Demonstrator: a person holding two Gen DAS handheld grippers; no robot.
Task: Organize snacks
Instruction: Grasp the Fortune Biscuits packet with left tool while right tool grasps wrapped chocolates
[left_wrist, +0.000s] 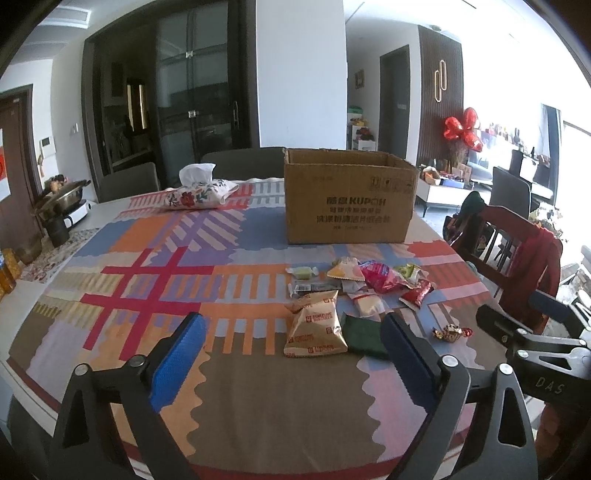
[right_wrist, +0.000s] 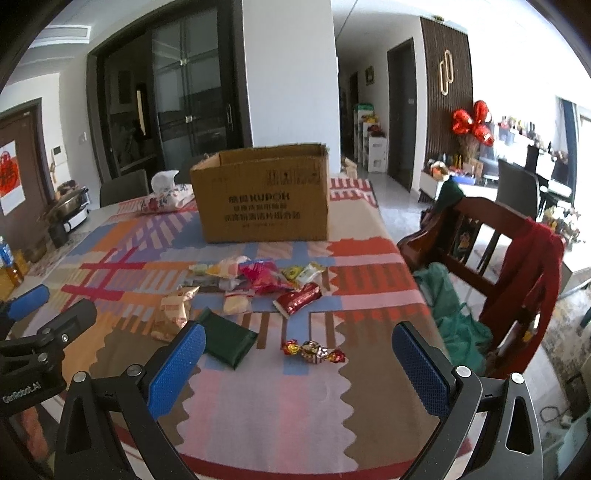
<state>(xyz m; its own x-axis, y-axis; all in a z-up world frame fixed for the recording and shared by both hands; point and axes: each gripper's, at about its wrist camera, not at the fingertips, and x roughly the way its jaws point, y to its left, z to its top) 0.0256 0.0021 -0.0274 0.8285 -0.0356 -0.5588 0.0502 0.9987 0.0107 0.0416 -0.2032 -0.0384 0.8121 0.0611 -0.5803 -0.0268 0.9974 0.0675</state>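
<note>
An open cardboard box (left_wrist: 349, 199) stands at the far side of the table; it also shows in the right wrist view (right_wrist: 263, 199). Several snack packets lie in front of it: a tan biscuit bag (left_wrist: 317, 325), a dark green packet (left_wrist: 364, 334), a pink bag (left_wrist: 382, 276), a red wrapper (left_wrist: 416, 293) and a gold-and-red candy (left_wrist: 451, 332). In the right wrist view the candy (right_wrist: 314, 350) lies just ahead of my right gripper (right_wrist: 299, 350), beside the green packet (right_wrist: 227, 338). My left gripper (left_wrist: 291, 339) is open and empty, just short of the biscuit bag. My right gripper is open and empty.
A patterned cloth (left_wrist: 155, 266) covers the table. A floral tissue pouch (left_wrist: 201, 194) lies at the back left. A pot on a cooker (left_wrist: 64, 201) and bottles (left_wrist: 7, 269) stand at the left edge. A wooden chair (right_wrist: 491, 258) with red clothing stands at the right edge.
</note>
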